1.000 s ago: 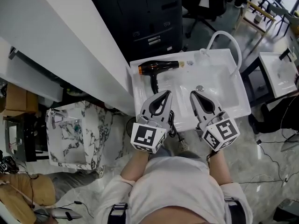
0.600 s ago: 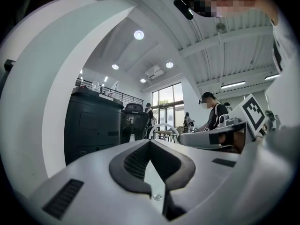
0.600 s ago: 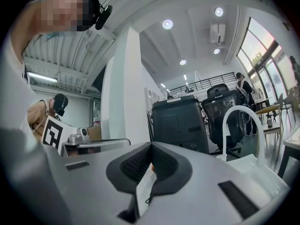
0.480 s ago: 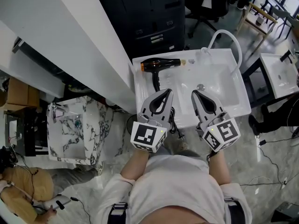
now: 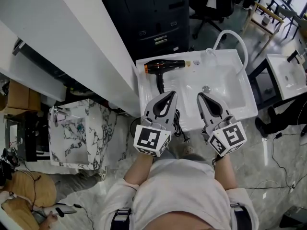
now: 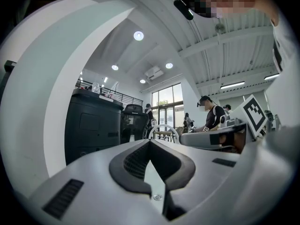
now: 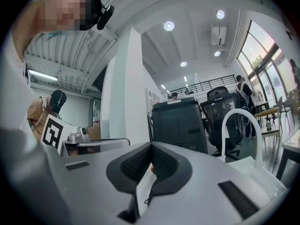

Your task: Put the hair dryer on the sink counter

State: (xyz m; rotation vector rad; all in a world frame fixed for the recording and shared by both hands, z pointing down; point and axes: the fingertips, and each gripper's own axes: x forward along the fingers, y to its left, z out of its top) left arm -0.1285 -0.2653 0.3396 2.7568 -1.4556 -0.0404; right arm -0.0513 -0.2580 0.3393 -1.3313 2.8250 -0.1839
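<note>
The hair dryer (image 5: 163, 67), black with an orange band, lies on the back left of the white sink counter (image 5: 146, 92), nozzle pointing right. Its cord (image 5: 177, 122) runs down over the counter's front edge. My left gripper (image 5: 170, 95) hovers over the counter's front left, a little short of the dryer's handle, shut with nothing in it. My right gripper (image 5: 200, 96) hangs beside the basin (image 5: 225, 87), also shut and holding nothing. In the left gripper view the left gripper (image 6: 150, 142) shows its jaws meeting, and so does the right gripper (image 7: 151, 145) in the right gripper view.
A white hose (image 5: 232, 36) arches over the counter's back right. A black cabinet (image 5: 148, 18) stands behind, a white slanted panel (image 5: 72, 42) to the left. A marble sink (image 5: 76, 133) sits on the floor at left, another white sink (image 5: 285, 75) at right. A person (image 5: 24, 198) crouches lower left.
Both grippers and the hair dryer stay where they were. The view shifted slightly a second ago, and the person at the lower left has moved lower in the frame.
</note>
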